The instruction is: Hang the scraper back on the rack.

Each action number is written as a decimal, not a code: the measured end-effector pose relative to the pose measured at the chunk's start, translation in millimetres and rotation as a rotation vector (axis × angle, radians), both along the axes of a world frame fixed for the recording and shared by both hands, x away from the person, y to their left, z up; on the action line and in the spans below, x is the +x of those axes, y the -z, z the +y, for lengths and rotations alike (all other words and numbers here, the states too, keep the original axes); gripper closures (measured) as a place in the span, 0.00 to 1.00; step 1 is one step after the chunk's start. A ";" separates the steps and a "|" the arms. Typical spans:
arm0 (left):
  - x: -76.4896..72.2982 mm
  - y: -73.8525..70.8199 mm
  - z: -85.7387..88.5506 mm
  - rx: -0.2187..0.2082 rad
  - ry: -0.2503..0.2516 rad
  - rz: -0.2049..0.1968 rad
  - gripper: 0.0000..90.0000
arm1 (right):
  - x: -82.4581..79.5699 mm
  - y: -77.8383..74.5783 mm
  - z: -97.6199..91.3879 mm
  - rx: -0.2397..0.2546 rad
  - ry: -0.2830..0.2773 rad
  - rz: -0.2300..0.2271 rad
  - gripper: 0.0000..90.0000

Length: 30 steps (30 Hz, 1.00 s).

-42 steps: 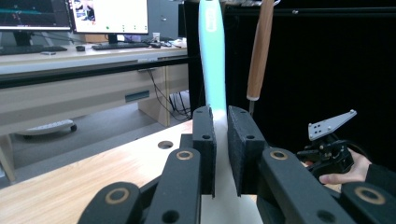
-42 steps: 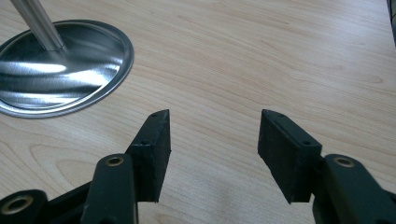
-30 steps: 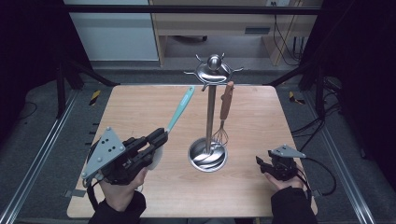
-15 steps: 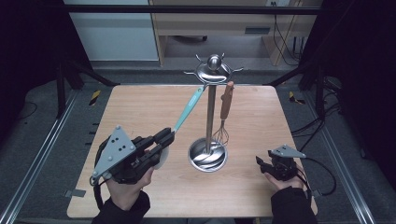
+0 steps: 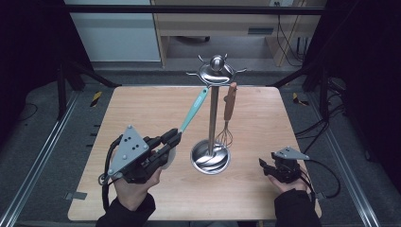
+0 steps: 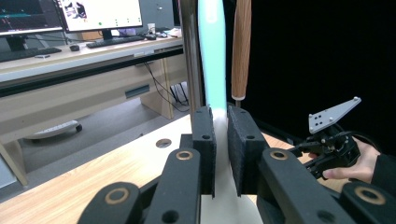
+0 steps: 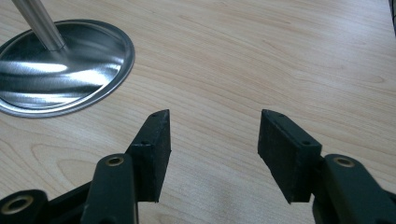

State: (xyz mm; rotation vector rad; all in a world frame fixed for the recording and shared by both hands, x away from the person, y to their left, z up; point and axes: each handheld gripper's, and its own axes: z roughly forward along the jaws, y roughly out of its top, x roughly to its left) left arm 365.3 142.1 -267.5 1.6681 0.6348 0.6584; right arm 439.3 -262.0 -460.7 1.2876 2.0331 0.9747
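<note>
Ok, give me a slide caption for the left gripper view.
Left gripper shut on a turquoise-handled utensil, raised beside the steel stand pole and a hanging wooden handle.

Wooden desk [image 6: 70, 88] with monitors [image 6: 100, 14], dark grey floor [image 5: 42, 142].

Overhead view; two close claw-mounted views

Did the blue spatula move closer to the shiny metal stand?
Yes. The blue spatula, clamped in the left hand-held gripper, has swung rightward; its handle tip now reaches the metal stand under the top disc.
</note>
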 end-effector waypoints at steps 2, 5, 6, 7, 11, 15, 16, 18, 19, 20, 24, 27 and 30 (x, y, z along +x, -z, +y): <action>1.4 0.8 -2.1 0.008 -0.004 0.003 0.91 | 0.1 0.0 0.0 0.001 -0.001 -0.001 0.49; 4.0 2.5 -5.9 0.021 -0.010 0.009 0.91 | 0.2 0.0 -0.1 0.000 -0.001 -0.001 0.49; 4.6 3.1 -7.1 0.024 -0.010 0.011 0.91 | 0.0 -0.1 0.1 0.003 0.002 0.002 0.49; 5.2 3.7 -8.2 0.026 -0.012 0.012 0.91 | -0.1 -0.2 0.1 0.005 0.001 0.002 0.49; 8.1 6.3 -11.5 0.028 -0.013 0.019 0.91 | -0.2 -0.3 0.0 0.005 0.003 0.002 0.49; 11.7 8.9 -14.9 0.030 -0.019 0.015 0.91 | -0.3 -0.3 0.1 0.007 0.003 0.003 0.49; 12.6 9.5 -15.7 0.031 -0.019 0.017 0.91 | -0.2 -0.3 0.0 0.005 0.001 0.001 0.49; 14.8 11.0 -18.0 0.029 -0.023 0.022 0.91 | -0.3 -0.3 0.1 0.006 0.003 0.002 0.49; 15.9 11.6 -19.2 0.029 -0.024 0.024 0.91 | -0.2 -0.3 -0.1 0.004 0.002 0.000 0.49; 16.8 12.1 -20.1 0.030 -0.027 0.025 0.91 | -0.6 -0.8 0.2 0.011 0.004 0.007 0.49; 21.3 14.8 -24.1 0.034 -0.030 0.032 0.90 | -0.5 -0.7 0.0 0.009 0.003 0.005 0.49; 23.5 16.6 -26.3 0.030 -0.022 0.062 0.90 | -0.6 -0.8 0.0 0.011 0.005 0.006 0.49; 25.8 17.2 -27.8 0.036 -0.026 0.065 0.90 | -0.6 -0.8 0.1 0.012 0.004 0.007 0.49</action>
